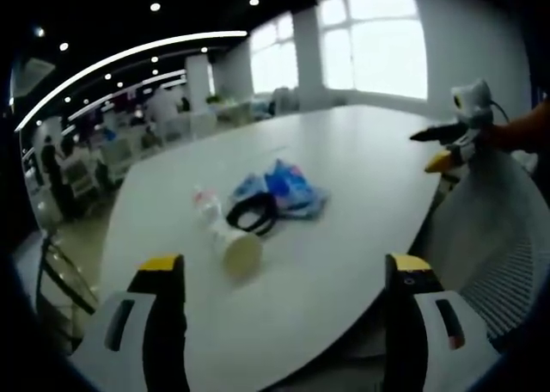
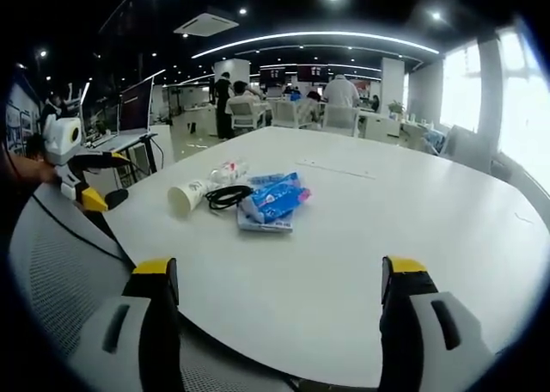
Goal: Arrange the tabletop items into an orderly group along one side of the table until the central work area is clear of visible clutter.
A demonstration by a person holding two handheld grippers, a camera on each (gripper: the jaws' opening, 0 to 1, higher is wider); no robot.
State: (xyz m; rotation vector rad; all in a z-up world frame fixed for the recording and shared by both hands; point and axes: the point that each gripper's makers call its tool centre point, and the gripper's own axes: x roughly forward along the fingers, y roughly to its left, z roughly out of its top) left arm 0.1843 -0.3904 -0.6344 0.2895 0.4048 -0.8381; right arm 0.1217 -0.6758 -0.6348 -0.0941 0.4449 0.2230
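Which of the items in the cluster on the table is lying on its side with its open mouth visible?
The paper cup, lying tipped over at the end of the cluster. The blue packets, black cable and crumpled wrapper beside it have no open mouth.

A large white table (image 2: 412, 237) is sitting in an open office under a dark ceiling, where curved light strips (image 2: 318, 38) and round spotlights are glowing. Bright windows (image 1: 374, 39) are letting in daylight. A mesh chair back (image 2: 60, 263) is standing close by, and desks and chairs (image 2: 245, 113) are filling the far end, where people are standing.
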